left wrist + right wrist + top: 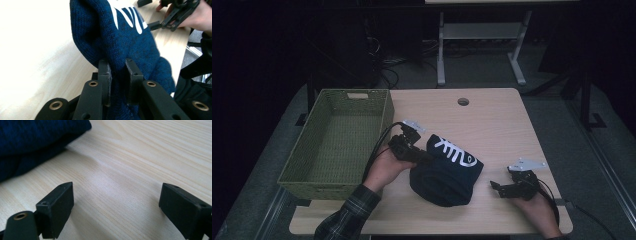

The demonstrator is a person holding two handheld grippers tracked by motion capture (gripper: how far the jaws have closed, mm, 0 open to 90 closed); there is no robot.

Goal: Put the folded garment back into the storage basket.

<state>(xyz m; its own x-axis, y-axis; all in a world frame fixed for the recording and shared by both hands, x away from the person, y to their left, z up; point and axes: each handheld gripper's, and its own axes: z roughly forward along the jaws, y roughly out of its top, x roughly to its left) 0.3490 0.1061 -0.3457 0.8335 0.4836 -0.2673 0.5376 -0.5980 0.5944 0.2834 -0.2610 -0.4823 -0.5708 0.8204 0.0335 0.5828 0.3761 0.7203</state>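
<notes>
We are holding the dark blue knitted hat [446,172] with the left gripper [419,155]. Its two black jaws are clenching a fold of the knit between their pads [108,82], as the left gripper view is showing clearly, and the rest of the hat is hanging beyond the fingertips, with the white pattern [127,17] on the far side of them. In the high view the hat is bulging to the right of these fingers, and its lower part seems to be resting on the wooden table [497,120]; we cannot tell if it is fully lifted. We are gripping it at the edge probably because a thin fold is easy to pinch, while the whole hat is too thick for the jaws.

The right gripper [498,187] is waiting with its jaws released and wide apart, nothing between them, just above the bare wood. The hat is lying near, ahead and to the left of its fingertips [60,202].

The green woven basket [319,172] is standing empty behind the left hand, so we judge the hat is going there.
</notes>
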